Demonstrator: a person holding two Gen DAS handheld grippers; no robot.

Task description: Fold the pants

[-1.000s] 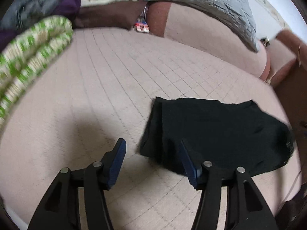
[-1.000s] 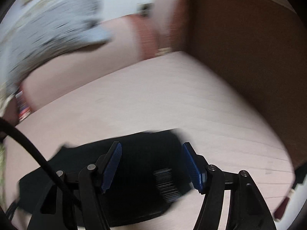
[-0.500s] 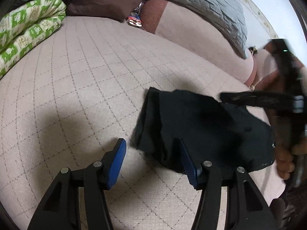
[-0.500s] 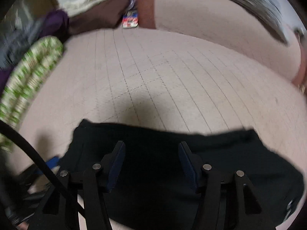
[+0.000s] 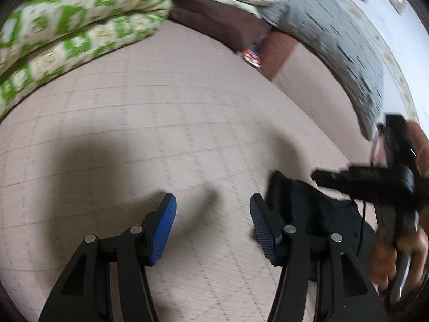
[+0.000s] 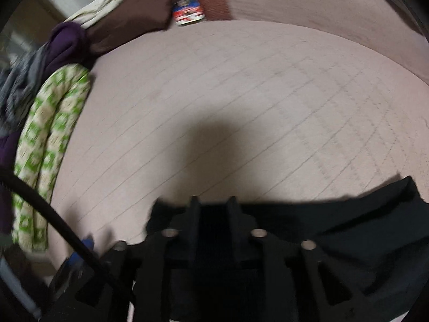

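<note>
The black pants (image 5: 311,209) lie folded on the pink quilted bed cover (image 5: 187,123). My left gripper (image 5: 213,222) is open and empty over bare cover, just left of the pants' left edge. My right gripper (image 6: 213,214) has its fingers close together on the near edge of the pants (image 6: 348,220). From the left wrist view, the right gripper's body (image 5: 375,185) and the hand holding it hang over the pants at the right.
A folded green-and-white quilt (image 5: 67,35) lies at the left edge of the bed. Brown, purple and grey bedding (image 6: 126,24) is piled at the far side. A grey quilted blanket (image 5: 335,35) lies on the pink headboard.
My right gripper has closed on the near edge of the pants. My left gripper has swung left, off the pants onto bare cover. Both views are blurred by motion.
</note>
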